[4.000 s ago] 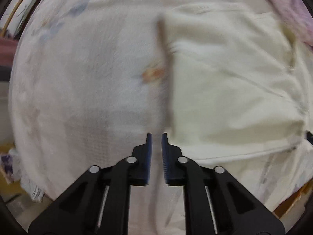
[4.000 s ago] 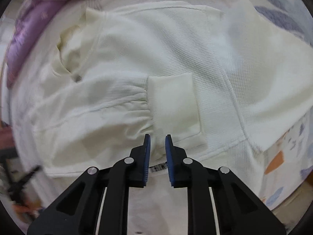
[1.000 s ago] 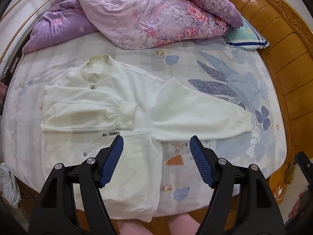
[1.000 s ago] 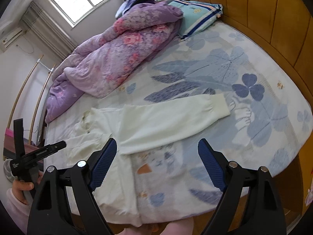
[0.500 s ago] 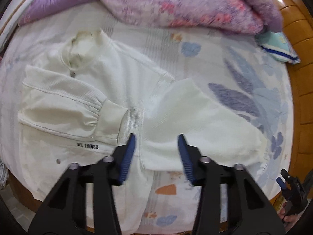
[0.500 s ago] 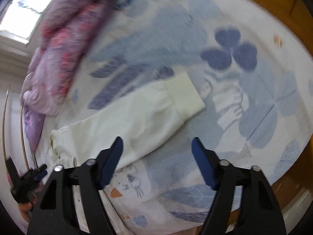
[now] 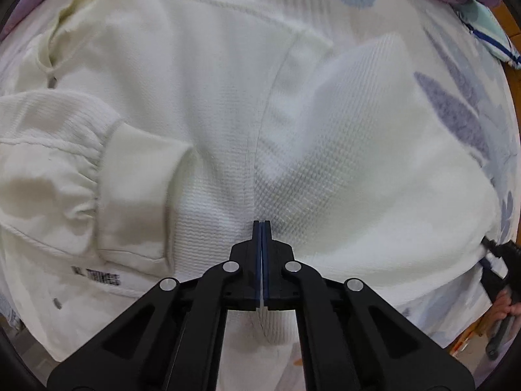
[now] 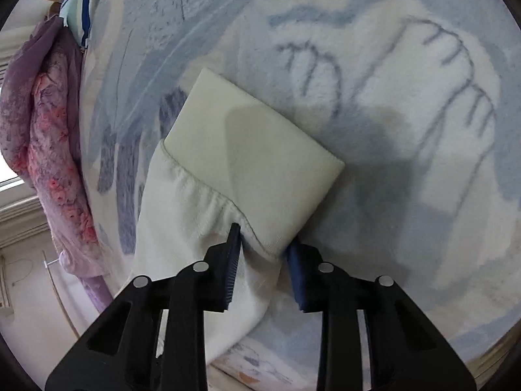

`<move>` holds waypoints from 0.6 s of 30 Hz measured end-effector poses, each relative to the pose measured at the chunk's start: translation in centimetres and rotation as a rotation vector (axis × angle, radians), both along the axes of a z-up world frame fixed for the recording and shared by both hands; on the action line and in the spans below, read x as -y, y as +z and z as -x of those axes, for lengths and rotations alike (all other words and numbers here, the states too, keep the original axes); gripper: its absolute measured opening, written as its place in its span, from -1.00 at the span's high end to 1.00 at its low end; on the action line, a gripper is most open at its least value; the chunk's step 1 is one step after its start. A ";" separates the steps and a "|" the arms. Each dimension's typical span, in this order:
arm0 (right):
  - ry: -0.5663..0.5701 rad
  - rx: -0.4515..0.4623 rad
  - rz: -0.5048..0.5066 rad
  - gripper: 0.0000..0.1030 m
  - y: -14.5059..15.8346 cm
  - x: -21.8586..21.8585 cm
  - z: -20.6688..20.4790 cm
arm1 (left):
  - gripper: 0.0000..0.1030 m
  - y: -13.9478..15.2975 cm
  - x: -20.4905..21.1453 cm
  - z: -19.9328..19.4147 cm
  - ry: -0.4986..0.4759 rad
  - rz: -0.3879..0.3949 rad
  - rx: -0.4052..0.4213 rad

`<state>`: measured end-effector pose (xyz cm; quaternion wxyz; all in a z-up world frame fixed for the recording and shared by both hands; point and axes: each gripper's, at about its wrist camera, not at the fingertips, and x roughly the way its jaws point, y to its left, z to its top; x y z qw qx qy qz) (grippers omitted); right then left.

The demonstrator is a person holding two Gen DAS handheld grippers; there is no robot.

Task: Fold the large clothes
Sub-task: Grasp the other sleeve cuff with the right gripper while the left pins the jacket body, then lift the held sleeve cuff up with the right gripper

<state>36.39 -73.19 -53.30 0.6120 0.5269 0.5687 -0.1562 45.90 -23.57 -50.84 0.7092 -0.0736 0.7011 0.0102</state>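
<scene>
A cream waffle-knit sweater [image 7: 211, 97] lies flat on the bed. One sleeve is folded across its chest, with the cuff [image 7: 136, 189] at the left. My left gripper [image 7: 261, 224] is shut, its tips down on the side seam where the other sleeve [image 7: 374, 179] spreads out to the right. No cloth shows between its pads. In the right wrist view, my right gripper [image 8: 263, 247] straddles the near edge of that sleeve [image 8: 182, 221] just behind its cuff [image 8: 247, 150]. Its jaws are closing, with the bunched cloth between them.
The bedsheet [image 8: 390, 130] has a blue leaf print. A purple floral quilt [image 8: 49, 130] and a striped pillow [image 7: 488, 26] lie at the head of the bed. A hand [image 7: 508, 309] holding the other gripper shows at the left wrist view's right edge.
Both grippers have dropped from high above the bed onto the sweater. The left jaws went from wide to shut. The right gripper rolled, and its jaws narrowed around the sleeve by the cuff.
</scene>
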 end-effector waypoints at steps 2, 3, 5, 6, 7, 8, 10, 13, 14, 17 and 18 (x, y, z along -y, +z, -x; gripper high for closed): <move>0.028 0.004 0.075 0.71 1.1 -0.7 -0.2 | 1.00 -0.7 0.0 0.3 -0.006 -0.008 0.016; 0.036 0.006 0.105 0.74 1.9 -0.9 -0.2 | 1.00 -0.8 0.0 0.4 -0.010 -0.012 0.022; 0.025 0.029 0.129 0.76 3.3 -0.9 0.0 | 1.00 -1.0 0.0 0.6 -0.011 -0.017 0.029; 0.016 0.051 0.134 0.76 4.4 -0.8 0.2 | 1.00 -1.1 -0.1 0.7 -0.006 -0.016 0.029; 0.015 0.087 0.143 0.76 6.0 -0.8 0.2 | 1.00 -1.1 -0.1 0.7 -0.002 -0.016 0.028; 0.030 0.121 0.151 0.76 7.4 -0.9 0.0 | 1.00 -1.2 -0.2 0.7 0.001 -0.018 0.027; 0.081 0.207 0.161 0.76 10.7 -1.3 -0.6 | 1.00 -1.4 0.0 0.8 -0.001 -0.030 0.024; 0.147 0.300 0.165 0.77 15.1 -1.9 -1.8 | 1.00 -1.8 0.1 0.6 0.005 -0.031 0.016; 0.165 0.331 0.161 0.77 16.5 -2.3 -2.2 | 1.00 -1.8 0.0 0.6 0.011 -0.022 0.013; 0.270 0.411 0.197 0.77 20.5 -4.3 -3.6 | 1.00 -2.1 -0.1 0.7 0.015 -0.008 0.015; 0.306 0.439 0.207 0.77 21.9 -5.3 -4.1 | 1.00 -2.1 0.1 0.7 0.012 -0.009 0.017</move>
